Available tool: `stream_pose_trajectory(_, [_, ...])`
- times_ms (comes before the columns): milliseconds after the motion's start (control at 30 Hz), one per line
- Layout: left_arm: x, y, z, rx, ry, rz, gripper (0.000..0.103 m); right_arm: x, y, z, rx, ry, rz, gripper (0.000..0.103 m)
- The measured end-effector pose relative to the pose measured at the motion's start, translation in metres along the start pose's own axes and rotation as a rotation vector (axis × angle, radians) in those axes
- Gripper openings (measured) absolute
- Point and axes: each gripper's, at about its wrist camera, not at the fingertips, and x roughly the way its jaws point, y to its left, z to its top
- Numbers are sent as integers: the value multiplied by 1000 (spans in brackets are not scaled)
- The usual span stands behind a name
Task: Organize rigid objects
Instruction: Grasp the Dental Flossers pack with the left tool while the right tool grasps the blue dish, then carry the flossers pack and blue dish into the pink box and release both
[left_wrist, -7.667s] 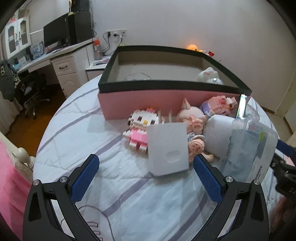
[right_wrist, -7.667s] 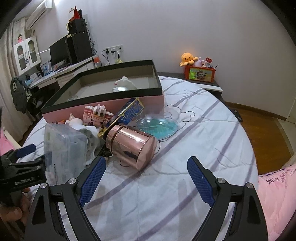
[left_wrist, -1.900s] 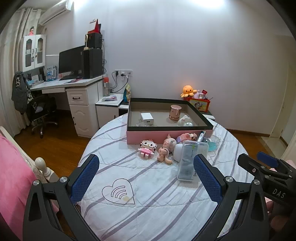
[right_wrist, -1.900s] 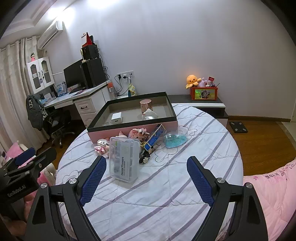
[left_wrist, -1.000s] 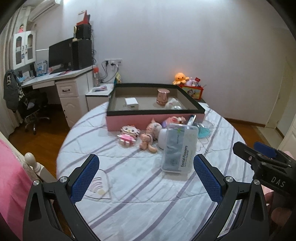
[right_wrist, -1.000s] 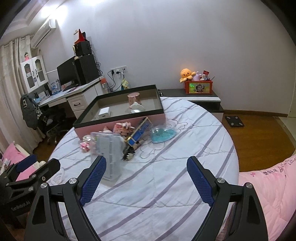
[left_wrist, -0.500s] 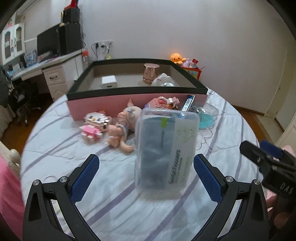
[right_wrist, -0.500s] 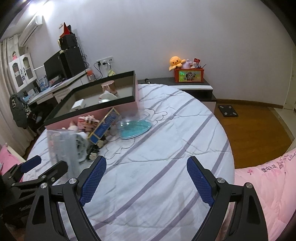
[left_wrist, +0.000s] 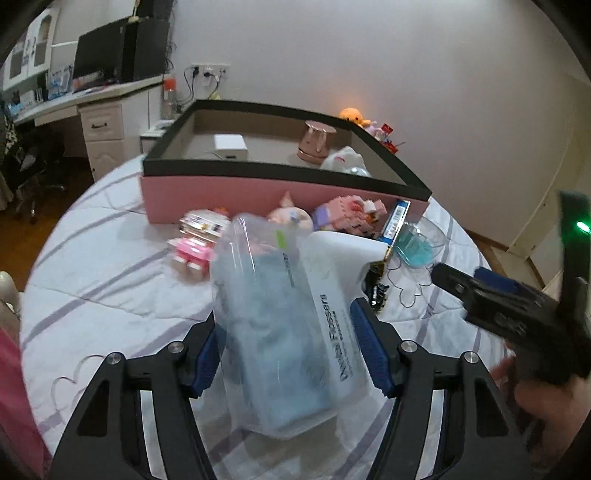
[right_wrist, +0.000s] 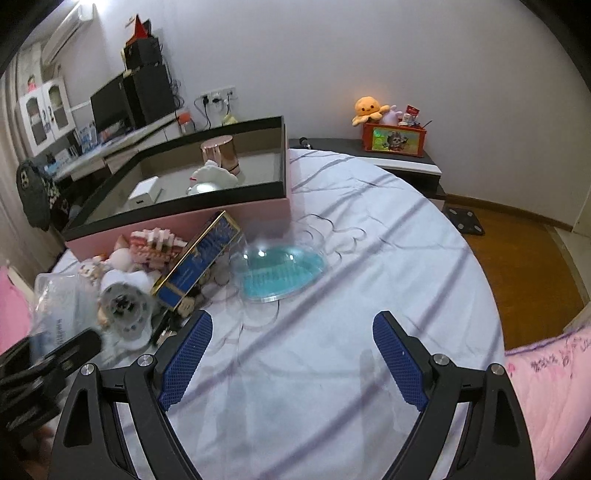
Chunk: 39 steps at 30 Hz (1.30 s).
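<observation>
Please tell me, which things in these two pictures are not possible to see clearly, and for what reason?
- Left wrist view: the clear floss box between the pads of the closing left tool is motion-blurred; contact with the pads cannot be told.
- Left wrist view: the pig doll is mostly hidden behind that box.
- Right wrist view: the box is partly hidden by the left tool.
- Right wrist view: the items in the orange bin are too small.

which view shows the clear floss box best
The left wrist view: the clear floss box fills the middle of the picture between the closing left tongs, its label readable. The right wrist view catches only a blurred part at the left edge, behind the left tongs' dark frame.
</observation>
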Motion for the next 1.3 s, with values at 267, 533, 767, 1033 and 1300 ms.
stream_pose_trajectory(267, [6,9,-3,18,22,2,53,33,5,21,-16,44,-23,90])
stream_pose_trajectory(533, [17,13,-4,7,68,-15,57,48,7,29,-31,63,-24,89])
stream_pose_trajectory(767, [10,19,-7,-30,59,-72,41,44,6,27,-31,49,9,73])
stream_pose_trajectory(1033, [-11,19,-11,-14,26,-81,37,14,-2,9,13,18,27,73])
stream_pose_trajectory(1300, [-33,22,-11,7,-8,-71,37,-11,-3,-6,33,1,55,73])
